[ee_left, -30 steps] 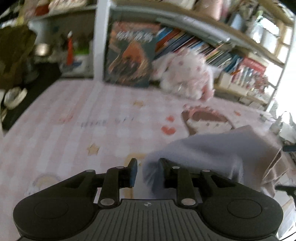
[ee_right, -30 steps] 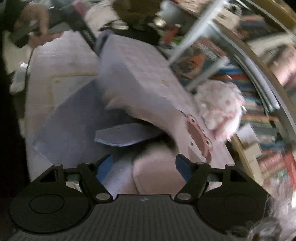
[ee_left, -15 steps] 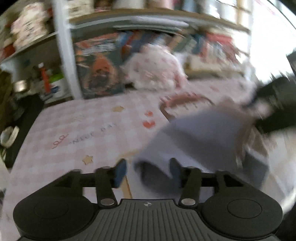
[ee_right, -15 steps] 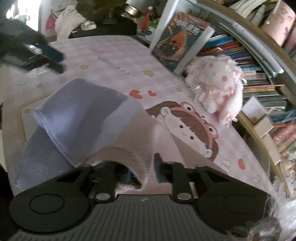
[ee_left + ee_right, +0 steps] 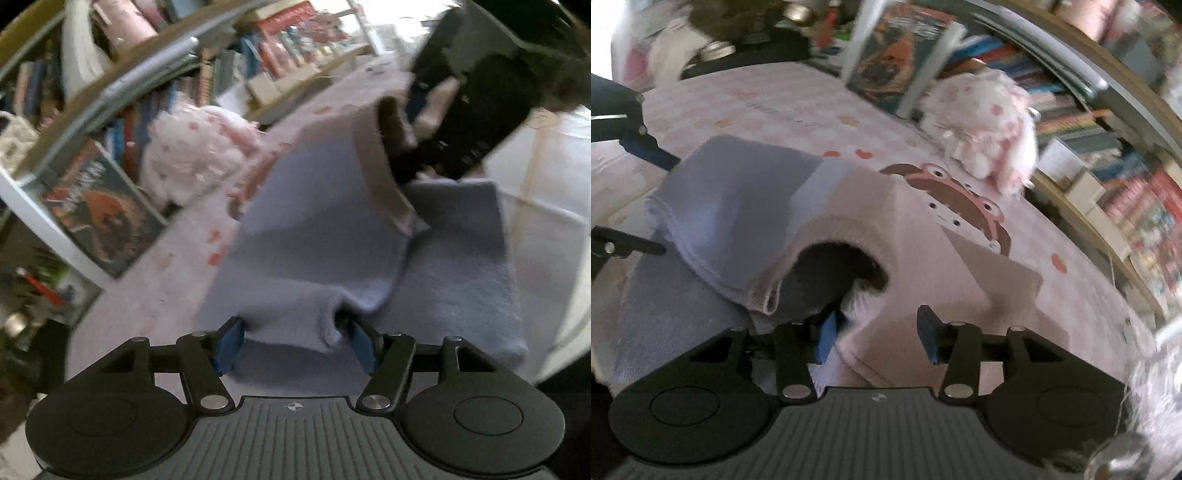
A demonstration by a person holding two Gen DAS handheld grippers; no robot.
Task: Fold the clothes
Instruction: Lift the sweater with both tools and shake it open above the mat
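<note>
Your left tongs (image 5: 295, 338) stand wide apart with a fold of the soft lavender-blue knit garment with a pale pink ribbed band (image 5: 306, 236) lying loose between them. Your right tongs (image 5: 877, 334) are spread too, the pink band bunched at the left pad. The garment lies half-folded on the pink checked cartoon-print desk (image 5: 1015, 295), near the fluffy pink-and-white plush toy (image 5: 990, 122).

Pink checked tablecloth (image 5: 960, 266) — cartoon frog-hat print, lavender sweater (image 5: 738, 192) lying on it, plush toy (image 5: 990, 122) at far edge
</note>
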